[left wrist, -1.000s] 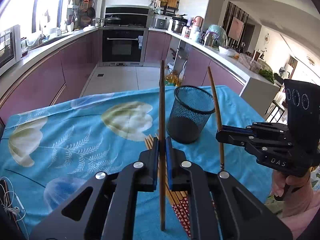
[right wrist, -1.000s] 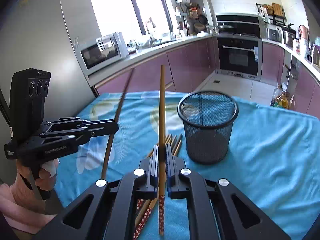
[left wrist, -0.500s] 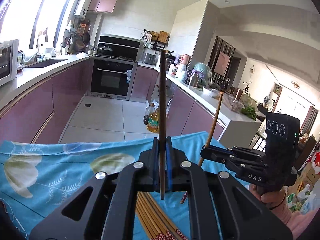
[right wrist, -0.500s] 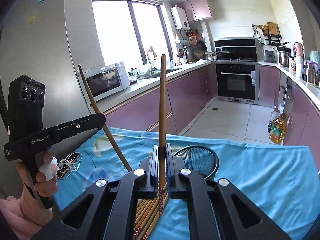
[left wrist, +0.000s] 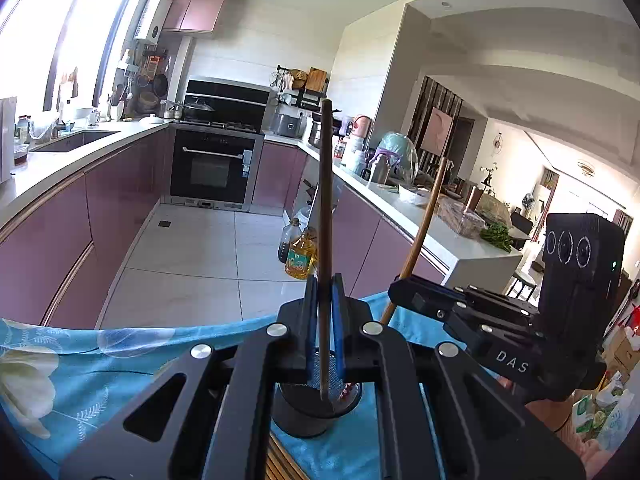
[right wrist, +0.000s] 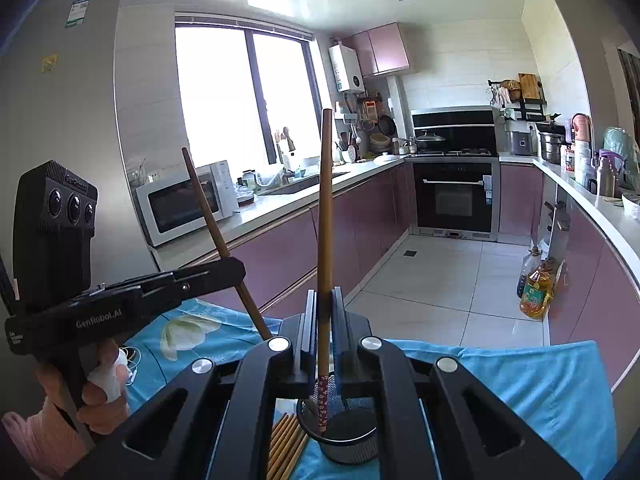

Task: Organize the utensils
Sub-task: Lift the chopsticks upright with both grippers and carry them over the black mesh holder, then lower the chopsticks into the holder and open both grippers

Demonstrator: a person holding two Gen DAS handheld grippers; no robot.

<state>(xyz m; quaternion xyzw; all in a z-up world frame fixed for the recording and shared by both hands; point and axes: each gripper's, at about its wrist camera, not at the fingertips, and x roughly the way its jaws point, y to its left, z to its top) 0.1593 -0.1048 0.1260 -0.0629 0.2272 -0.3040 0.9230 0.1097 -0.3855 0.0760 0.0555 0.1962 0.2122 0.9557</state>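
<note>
Fingers pinched shut on both tools: the left gripper [left wrist: 323, 328] clamped a dark chopstick [left wrist: 325, 216] upright, and the right gripper [right wrist: 323, 332] clamped a lighter chopstick [right wrist: 325, 220] with a red patterned end, each held at mid-shaft above a black mesh cup [right wrist: 352, 436] on the blue floral tablecloth [right wrist: 520, 380]. Both lower tips hung inside or just over the cup's rim; whether either touched the bottom was hidden by the gripper bodies. More chopsticks [right wrist: 286, 444] lay in a bundle on the cloth, just beside the cup on its near left. The step in hand appeared to be dropping the pair into the cup. Done well, that would mean keeping each stick near vertical, lowering until the tips were well below the rim, then parting the fingers one tool at a time so neither stick knocked the light cup over.
</note>
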